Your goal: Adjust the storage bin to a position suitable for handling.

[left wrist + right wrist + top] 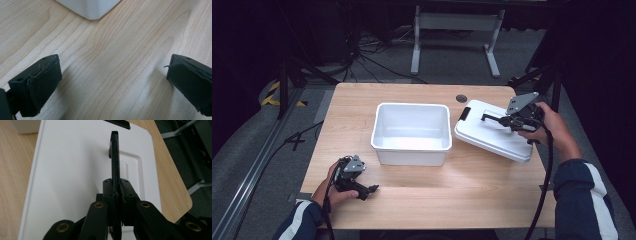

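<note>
A white open bin (411, 155) stands at the middle of the wooden table (472, 192). To its right lies a white lid (492, 137), turned at an angle, with a thin black handle (491, 117) raised on top. My right gripper (508, 120) is shut on that handle; in the right gripper view the jaws (117, 191) pinch the handle (115, 155) edge-on above the lid (75, 170). My left gripper (371, 190) rests low near the front left of the table, open, with bare wood between its jaws (113, 82). A corner of the bin (90, 8) lies ahead of it.
A black clip (465, 113) sits on the lid's end nearest the bin. A round cable hole (461, 98) is in the table's far side. Beyond the table stand a white desk frame (457, 22) and floor cables (362, 55).
</note>
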`<action>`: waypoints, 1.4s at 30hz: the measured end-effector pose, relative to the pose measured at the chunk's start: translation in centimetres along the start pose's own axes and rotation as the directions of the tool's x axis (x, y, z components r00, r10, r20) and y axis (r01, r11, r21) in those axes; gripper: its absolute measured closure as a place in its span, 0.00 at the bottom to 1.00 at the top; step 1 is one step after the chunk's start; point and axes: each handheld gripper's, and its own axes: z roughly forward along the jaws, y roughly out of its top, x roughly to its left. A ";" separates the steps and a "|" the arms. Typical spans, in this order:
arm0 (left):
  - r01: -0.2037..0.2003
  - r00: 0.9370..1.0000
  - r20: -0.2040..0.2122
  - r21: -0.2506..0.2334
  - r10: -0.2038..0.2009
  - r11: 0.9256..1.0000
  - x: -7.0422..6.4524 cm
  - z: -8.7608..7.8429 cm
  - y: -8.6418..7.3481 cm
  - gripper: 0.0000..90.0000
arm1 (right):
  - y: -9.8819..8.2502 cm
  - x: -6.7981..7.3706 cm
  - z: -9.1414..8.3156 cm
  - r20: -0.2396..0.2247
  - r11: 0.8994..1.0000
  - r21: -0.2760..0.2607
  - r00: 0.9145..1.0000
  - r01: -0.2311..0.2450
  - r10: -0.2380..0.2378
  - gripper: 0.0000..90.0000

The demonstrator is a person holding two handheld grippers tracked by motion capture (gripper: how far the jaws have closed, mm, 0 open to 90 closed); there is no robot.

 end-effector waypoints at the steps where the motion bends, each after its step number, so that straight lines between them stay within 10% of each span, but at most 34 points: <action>1: 0.000 1.000 0.000 0.000 0.000 1.000 0.0 0.0 0.0 0.00 | -0.1 0.1 0.2 -0.004 1.000 0.003 1.000 0.001 -0.001 0.94; 42: 0.006 1.000 -0.002 0.002 -0.006 1.000 -0.1 -0.1 0.0 0.01 | -2.6 0.8 7.1 -0.104 0.996 0.050 0.991 -0.077 0.082 0.94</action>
